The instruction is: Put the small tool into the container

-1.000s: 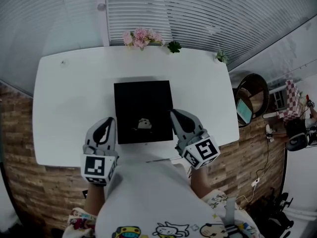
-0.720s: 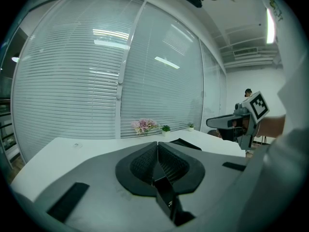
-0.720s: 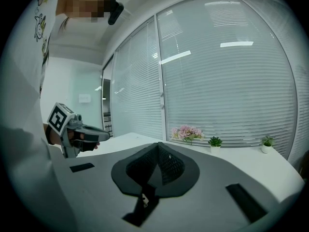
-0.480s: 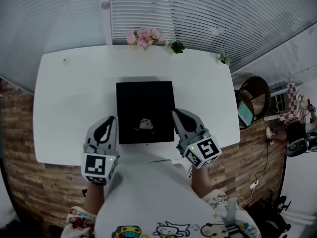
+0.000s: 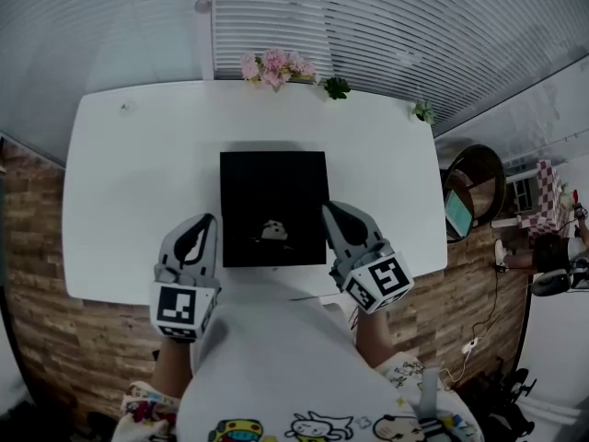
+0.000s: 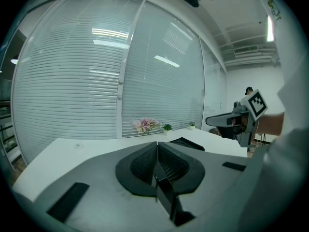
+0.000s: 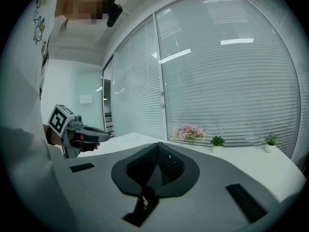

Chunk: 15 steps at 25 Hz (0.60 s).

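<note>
A black square container (image 5: 248, 178) sits in the middle of the white table (image 5: 129, 164). A small pale tool (image 5: 272, 231) lies inside it, near its front edge. My left gripper (image 5: 207, 221) hovers at the container's front left corner, shut and empty; its jaws (image 6: 157, 143) meet at the tip. At the front right corner my right gripper (image 5: 328, 210) is also shut with nothing in it, its pads closed together (image 7: 158, 144). Each gripper shows in the other's view: the right gripper (image 6: 241, 117) and the left gripper (image 7: 72, 129). The tool is hidden in both gripper views.
Pink flowers (image 5: 274, 65) and two small green plants (image 5: 336, 87) (image 5: 422, 110) stand along the table's far edge by the blinds. A round dark side table (image 5: 469, 187) stands beyond the right edge. The person's white shirt (image 5: 267, 366) fills the near side.
Both grippers and the tool stay where they were; only the head view has drifted slightly, shifting the table a little in the picture.
</note>
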### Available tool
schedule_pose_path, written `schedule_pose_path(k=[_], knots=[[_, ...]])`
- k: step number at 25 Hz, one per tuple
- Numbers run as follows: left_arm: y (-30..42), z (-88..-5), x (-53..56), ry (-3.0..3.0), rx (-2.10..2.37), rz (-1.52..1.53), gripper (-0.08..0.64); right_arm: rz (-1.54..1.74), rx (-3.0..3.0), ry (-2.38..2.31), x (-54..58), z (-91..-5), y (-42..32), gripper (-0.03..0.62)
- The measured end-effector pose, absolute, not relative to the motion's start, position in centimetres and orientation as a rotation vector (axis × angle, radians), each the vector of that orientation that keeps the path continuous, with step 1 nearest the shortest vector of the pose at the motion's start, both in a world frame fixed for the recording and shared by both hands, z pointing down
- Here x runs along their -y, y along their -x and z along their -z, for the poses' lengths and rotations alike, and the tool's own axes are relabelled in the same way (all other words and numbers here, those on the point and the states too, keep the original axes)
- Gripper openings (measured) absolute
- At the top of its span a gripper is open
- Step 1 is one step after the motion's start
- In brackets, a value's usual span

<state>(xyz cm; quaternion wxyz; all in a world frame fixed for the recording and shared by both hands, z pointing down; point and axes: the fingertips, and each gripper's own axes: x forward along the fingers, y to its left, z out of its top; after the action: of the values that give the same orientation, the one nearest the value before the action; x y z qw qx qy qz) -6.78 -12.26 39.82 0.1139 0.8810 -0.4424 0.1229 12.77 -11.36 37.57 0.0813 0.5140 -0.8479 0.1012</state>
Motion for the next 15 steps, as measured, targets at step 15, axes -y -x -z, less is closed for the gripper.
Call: schedule_pose_path(k=[15], knots=[[6.92,-39.46,12.47,-2.610,1.262,-0.380,0.008,-0.286,2.531,-1.531,11.09,-37.60,-12.98,-0.002]])
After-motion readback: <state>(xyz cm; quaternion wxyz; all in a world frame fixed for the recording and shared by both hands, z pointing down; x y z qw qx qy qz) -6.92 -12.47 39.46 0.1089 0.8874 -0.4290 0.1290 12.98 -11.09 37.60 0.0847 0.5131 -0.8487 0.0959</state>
